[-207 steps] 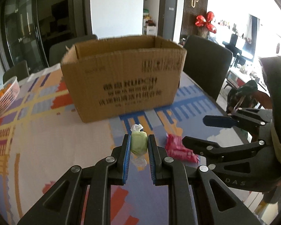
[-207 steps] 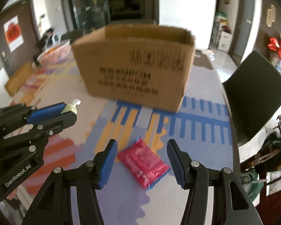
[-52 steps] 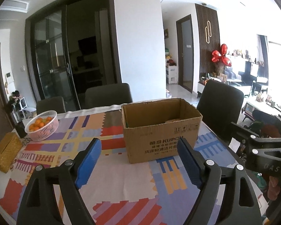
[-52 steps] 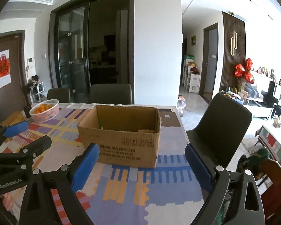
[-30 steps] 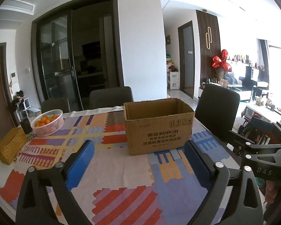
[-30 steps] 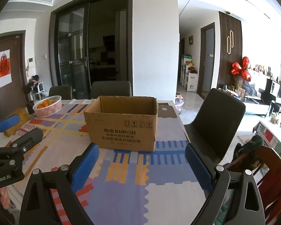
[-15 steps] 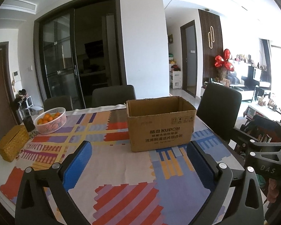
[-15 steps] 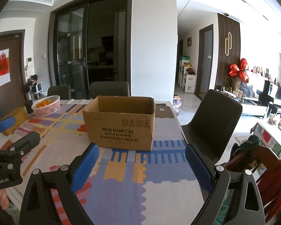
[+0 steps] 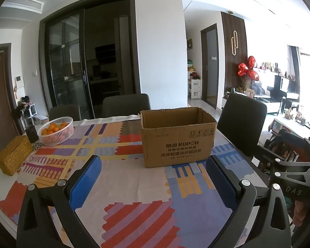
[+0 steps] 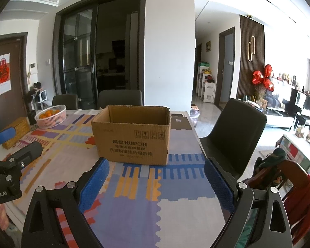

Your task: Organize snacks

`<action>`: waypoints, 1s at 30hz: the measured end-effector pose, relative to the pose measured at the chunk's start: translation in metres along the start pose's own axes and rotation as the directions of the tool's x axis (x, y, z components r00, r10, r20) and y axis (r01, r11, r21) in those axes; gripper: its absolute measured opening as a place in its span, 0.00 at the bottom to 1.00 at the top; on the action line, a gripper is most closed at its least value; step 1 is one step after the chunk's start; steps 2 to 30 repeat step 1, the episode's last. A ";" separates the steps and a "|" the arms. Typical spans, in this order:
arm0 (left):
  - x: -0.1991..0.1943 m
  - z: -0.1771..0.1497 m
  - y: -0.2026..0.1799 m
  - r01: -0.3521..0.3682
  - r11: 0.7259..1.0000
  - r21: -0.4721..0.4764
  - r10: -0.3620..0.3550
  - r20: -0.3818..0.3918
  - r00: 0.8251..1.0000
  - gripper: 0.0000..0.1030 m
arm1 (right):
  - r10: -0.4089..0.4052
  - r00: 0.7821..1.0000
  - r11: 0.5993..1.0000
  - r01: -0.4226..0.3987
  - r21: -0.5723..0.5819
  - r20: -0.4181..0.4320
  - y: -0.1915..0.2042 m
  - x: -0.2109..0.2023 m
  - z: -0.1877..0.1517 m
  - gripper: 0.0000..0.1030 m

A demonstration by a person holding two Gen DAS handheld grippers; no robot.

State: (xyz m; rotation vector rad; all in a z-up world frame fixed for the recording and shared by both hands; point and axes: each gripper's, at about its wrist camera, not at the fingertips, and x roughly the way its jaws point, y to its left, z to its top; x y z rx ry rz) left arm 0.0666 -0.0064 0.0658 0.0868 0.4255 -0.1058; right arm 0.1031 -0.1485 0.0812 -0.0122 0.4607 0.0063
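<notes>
A: Where are the snacks?

B: None show on the table [image 9: 134,188]; the open brown cardboard box [image 9: 176,138] stands toward its far right edge, top open to take them, inside hidden.

A: And the hand-held grippers?

B: The left hand-held gripper [image 9: 154,175] and right hand-held gripper [image 10: 157,178] both gape wide, empty, held back near the near edge, probably finished.

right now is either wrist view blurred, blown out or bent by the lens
Left wrist view: sharp, but the window at far right is blown out white, and the dark-framed glass doors bow with the fisheye. Right wrist view: also sharp; print on the brown cardboard box is readable, and black vignette fills the corners.
</notes>
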 end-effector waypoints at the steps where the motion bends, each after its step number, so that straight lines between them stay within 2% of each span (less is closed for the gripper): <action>1: 0.000 0.000 0.000 0.000 1.000 -0.001 0.000 -0.001 1.000 1.00 | -0.001 1.000 1.000 0.001 0.000 0.000 0.000 0.000 0.000 0.91; 30: 0.000 0.000 0.000 0.000 1.000 -0.001 0.000 -0.001 1.000 1.00 | -0.001 1.000 1.000 0.001 0.000 0.000 0.000 0.000 0.000 0.91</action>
